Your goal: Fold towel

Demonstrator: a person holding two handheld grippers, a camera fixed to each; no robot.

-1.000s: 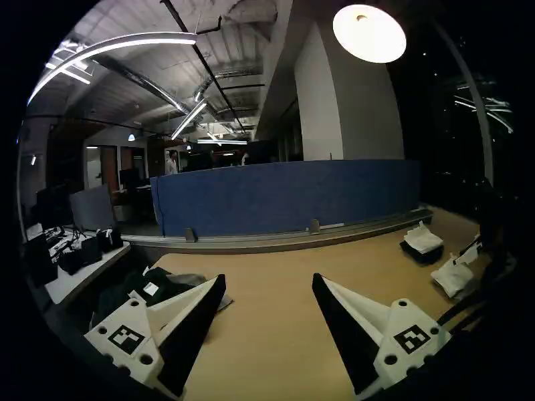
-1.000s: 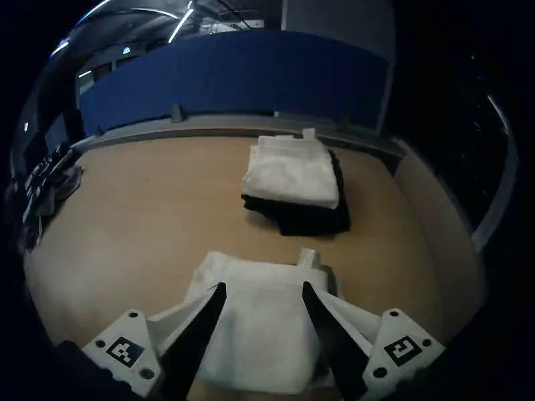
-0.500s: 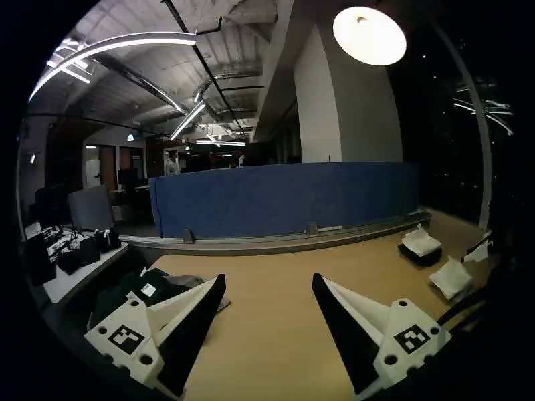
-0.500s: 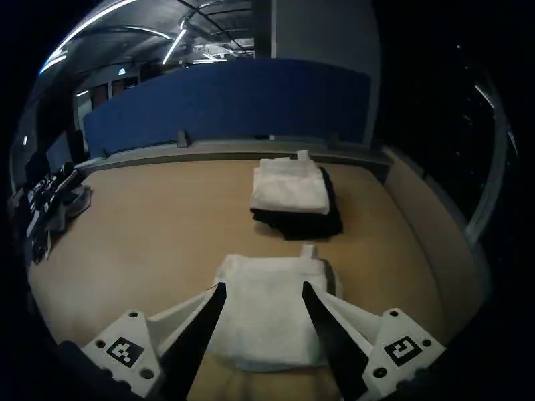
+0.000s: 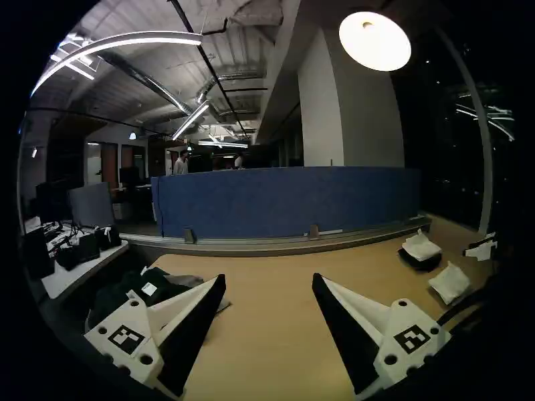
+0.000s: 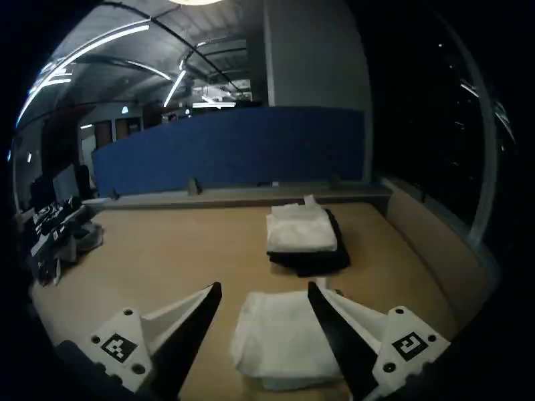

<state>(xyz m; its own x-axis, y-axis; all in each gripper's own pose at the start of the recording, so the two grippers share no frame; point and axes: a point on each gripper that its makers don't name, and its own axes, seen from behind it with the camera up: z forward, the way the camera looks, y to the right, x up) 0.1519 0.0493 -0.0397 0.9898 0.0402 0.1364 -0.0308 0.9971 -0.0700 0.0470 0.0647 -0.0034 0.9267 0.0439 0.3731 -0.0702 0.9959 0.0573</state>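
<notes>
A folded white towel (image 6: 284, 334) lies flat on the wooden table (image 6: 174, 260), just under and ahead of my right gripper (image 6: 263, 289). That gripper is open, with nothing between its fingers. Beyond the towel sits a stack (image 6: 304, 237) with a folded white towel on top of black ones. My left gripper (image 5: 267, 284) hovers open over bare table (image 5: 281, 334), holding nothing. In the left gripper view the folded towel (image 5: 449, 282) and the stack (image 5: 421, 250) lie far right, with the right gripper (image 5: 483, 250) above them.
A pile of dark cloth (image 5: 144, 287) lies at the table's left end, seen also as the dark pile (image 6: 67, 244) in the right gripper view. A blue partition (image 5: 287, 200) runs along the table's far edge. A low wall (image 6: 428, 247) bounds the right side.
My right gripper has lifted and drawn back from the folded towel, which stays flat on the table. The left gripper has barely moved.
</notes>
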